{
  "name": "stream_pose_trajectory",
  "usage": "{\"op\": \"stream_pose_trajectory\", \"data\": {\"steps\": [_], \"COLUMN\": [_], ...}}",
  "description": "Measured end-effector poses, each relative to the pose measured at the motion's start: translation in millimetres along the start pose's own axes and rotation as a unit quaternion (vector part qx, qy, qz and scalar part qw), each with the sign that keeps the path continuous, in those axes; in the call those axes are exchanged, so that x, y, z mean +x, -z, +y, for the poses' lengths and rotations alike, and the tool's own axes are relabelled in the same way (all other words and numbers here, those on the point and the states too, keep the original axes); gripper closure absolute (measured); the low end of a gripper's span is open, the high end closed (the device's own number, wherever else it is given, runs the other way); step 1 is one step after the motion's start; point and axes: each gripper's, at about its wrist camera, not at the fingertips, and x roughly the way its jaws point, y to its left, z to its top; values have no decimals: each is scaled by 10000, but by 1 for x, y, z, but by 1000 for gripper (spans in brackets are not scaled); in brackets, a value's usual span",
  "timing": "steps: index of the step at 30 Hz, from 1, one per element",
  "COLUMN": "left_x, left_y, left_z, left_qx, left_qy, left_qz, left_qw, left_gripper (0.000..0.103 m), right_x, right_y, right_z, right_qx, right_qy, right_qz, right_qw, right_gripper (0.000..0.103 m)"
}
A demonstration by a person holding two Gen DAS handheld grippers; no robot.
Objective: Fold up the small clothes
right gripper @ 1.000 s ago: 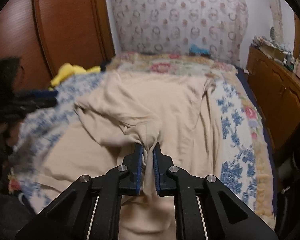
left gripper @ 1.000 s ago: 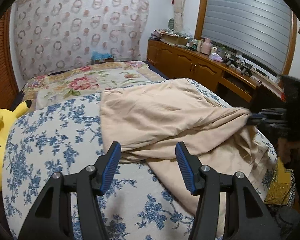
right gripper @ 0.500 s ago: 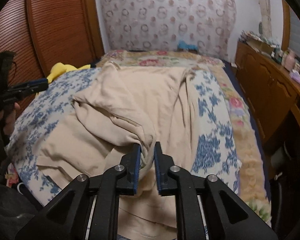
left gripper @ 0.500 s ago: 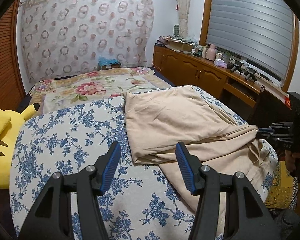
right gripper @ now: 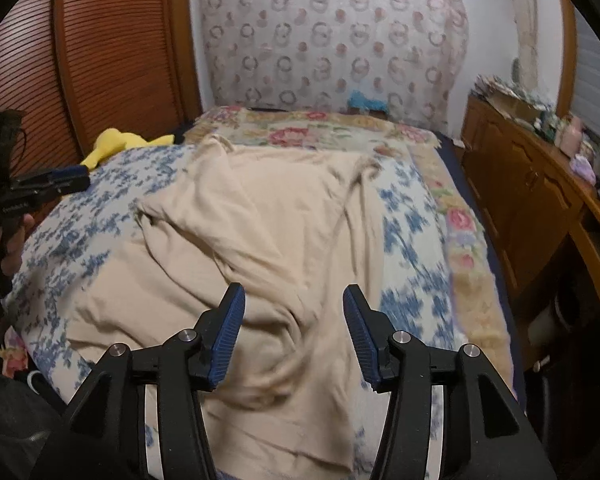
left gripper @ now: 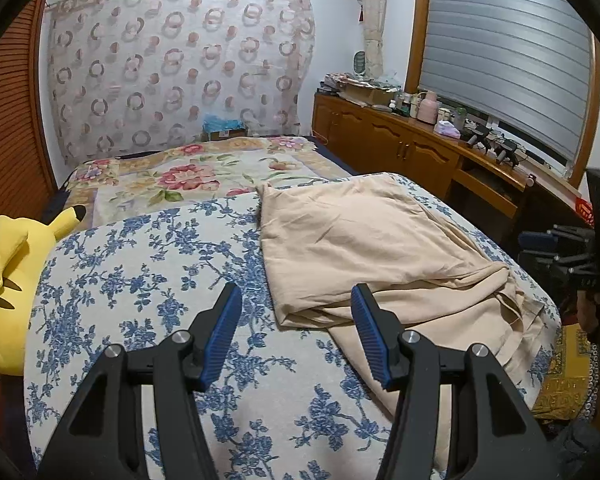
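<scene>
While the beige cotton garment [left gripper: 364, 252] is lying rumpled and half-folded on the bed, both tools are sitting spread with nothing between the pads. Right gripper [right gripper: 293, 330] – black frame, blue ribbed pads – is hovering over the near bunched edge of the garment; its jaws have just been opening and the cloth is lying loose below them, not pinched. Left gripper [left gripper: 296, 330], same build, is hanging open over the white quilt with blue floral print [left gripper: 140, 280], its right pad overlapping the garment's folded corner in view – contact I cannot tell.

Garment is occupying the right half of the quilt as the left wrist camera sees it, one flap doubled over, the lower layer trailing toward the bed's near edge.

Surface: quilt is covering the near part of the bed; beyond it a cream bedspread with red and pink flowers [left gripper: 188, 176] is running to the far wall. Yellow plush toy with black-tipped ear [left gripper: 8, 264] is sitting at the quilt's left edge.

Room: curtain with a pink and brown ring pattern [left gripper: 180, 68] is hanging behind the bed, brown slatted wooden door [right gripper: 112, 48] on the left, long brown wooden cabinet [left gripper: 400, 148] along the right wall with cluttered bottles and boxes on top, grey roller blind [left gripper: 508, 52] above it.
</scene>
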Motion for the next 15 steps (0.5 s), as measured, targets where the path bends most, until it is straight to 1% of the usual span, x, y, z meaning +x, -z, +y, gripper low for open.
{"op": "stream_pose_trajectory", "data": {"steps": [4, 8, 15], "left_x": [0, 1, 0], "left_y": [1, 3, 8], "left_z": [7, 18, 42], "left_qx": [-13, -73, -295], "left_qy": [-91, -204, -372], "left_qz": [12, 30, 76], "left_qw": [10000, 9998, 9988], "left_gripper": [47, 47, 47], "right_x": [16, 43, 95], "right_y": [-19, -39, -69], "right_z": [18, 47, 94], "right_qx": [-271, -618, -1228], "right_qy": [-185, -455, -893], "right_qz": [-27, 30, 354], "right_qw": [9995, 9970, 9878], "right_gripper": [50, 50, 50]}}
